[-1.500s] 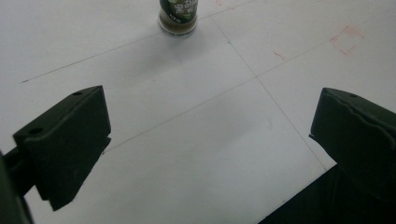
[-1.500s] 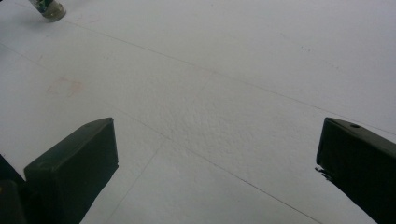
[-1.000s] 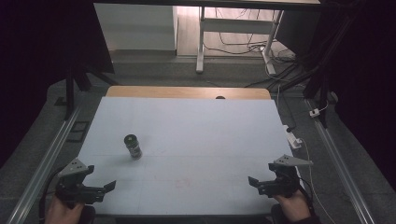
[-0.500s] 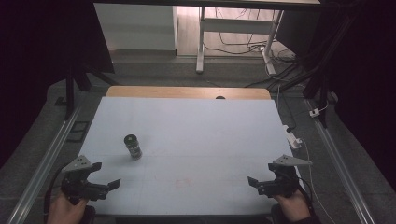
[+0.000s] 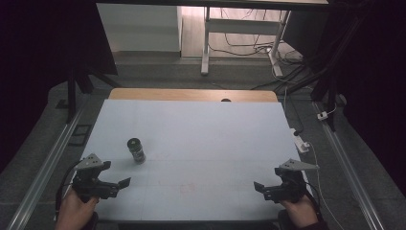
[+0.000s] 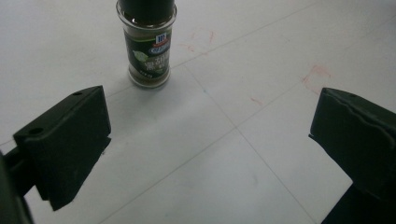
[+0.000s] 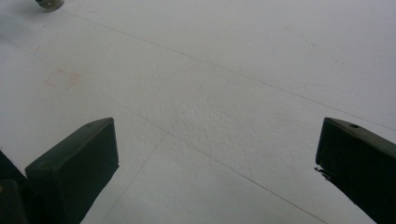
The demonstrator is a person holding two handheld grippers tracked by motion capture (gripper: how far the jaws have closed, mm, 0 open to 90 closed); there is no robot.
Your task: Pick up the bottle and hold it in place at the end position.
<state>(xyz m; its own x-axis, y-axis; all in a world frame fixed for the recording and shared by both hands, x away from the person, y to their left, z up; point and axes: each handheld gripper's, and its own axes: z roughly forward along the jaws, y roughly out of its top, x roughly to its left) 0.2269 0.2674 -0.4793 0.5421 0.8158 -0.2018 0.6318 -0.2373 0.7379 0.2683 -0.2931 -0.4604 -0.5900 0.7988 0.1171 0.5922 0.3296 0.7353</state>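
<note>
While both grippers rest low over the near edge of the white table, we see a small spice jar standing upright on the left half of it. From the left gripper, the jar is near, at about one o'clock, and nothing touches it. In the left gripper view the jar stands ahead of the wide-open, empty jaws, closer to the left one. The right gripper is at the table's five o'clock corner, well apart from the jar, its jaws also spread wide and holding nothing.
</note>
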